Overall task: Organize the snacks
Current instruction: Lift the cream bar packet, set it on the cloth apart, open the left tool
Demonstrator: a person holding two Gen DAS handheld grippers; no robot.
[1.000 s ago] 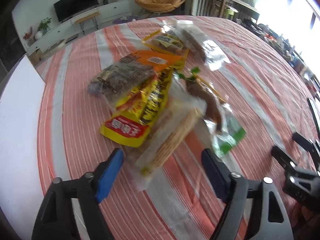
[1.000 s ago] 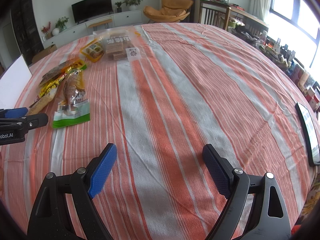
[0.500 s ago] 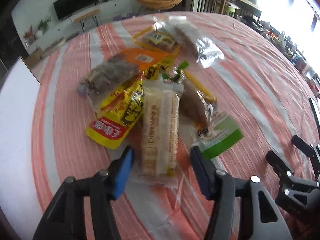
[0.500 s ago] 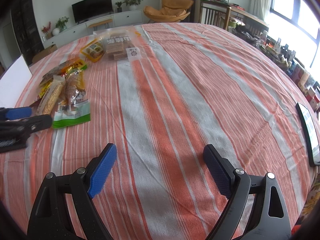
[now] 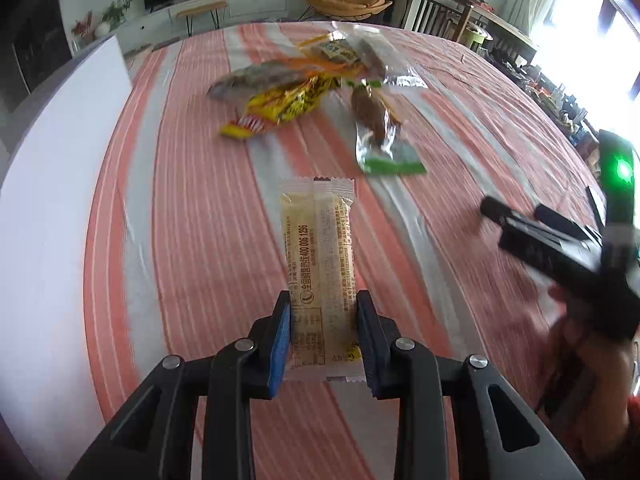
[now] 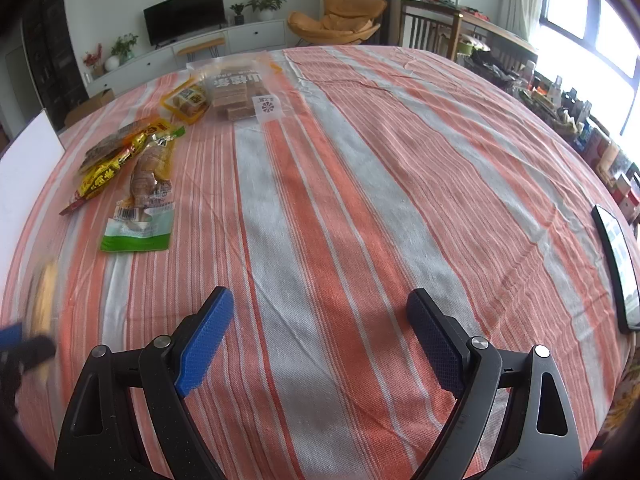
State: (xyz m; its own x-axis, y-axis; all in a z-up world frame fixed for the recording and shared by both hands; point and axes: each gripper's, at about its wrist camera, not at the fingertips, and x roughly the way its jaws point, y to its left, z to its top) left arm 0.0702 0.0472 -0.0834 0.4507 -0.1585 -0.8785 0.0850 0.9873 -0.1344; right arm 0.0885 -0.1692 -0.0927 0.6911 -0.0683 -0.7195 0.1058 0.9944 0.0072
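My left gripper (image 5: 323,308) is shut on the near end of a pale yellow wafer bar (image 5: 320,256) in a clear wrapper, which sticks out forward above the striped tablecloth (image 5: 192,216). Farther back lie the other snacks: a yellow packet (image 5: 280,106), a brown snack in a green-ended pouch (image 5: 378,132) and more packets behind. In the right wrist view my right gripper (image 6: 320,328) stands open over bare cloth with nothing between its fingers. The snack pile lies at its far left: the yellow packet (image 6: 108,170), the green-ended pouch (image 6: 144,200) and a clear bag of brown bars (image 6: 240,92).
A white board (image 5: 52,208) borders the table on the left. A dark flat tablet (image 6: 618,268) lies near the table's right edge. The right gripper's black body (image 5: 568,256) and a hand show at the right of the left wrist view. Chairs and a TV cabinet stand beyond the table.
My left gripper closed on the wafer bar and drew it back out of the pile, away from the other snacks. The right gripper stayed where it was, still open.
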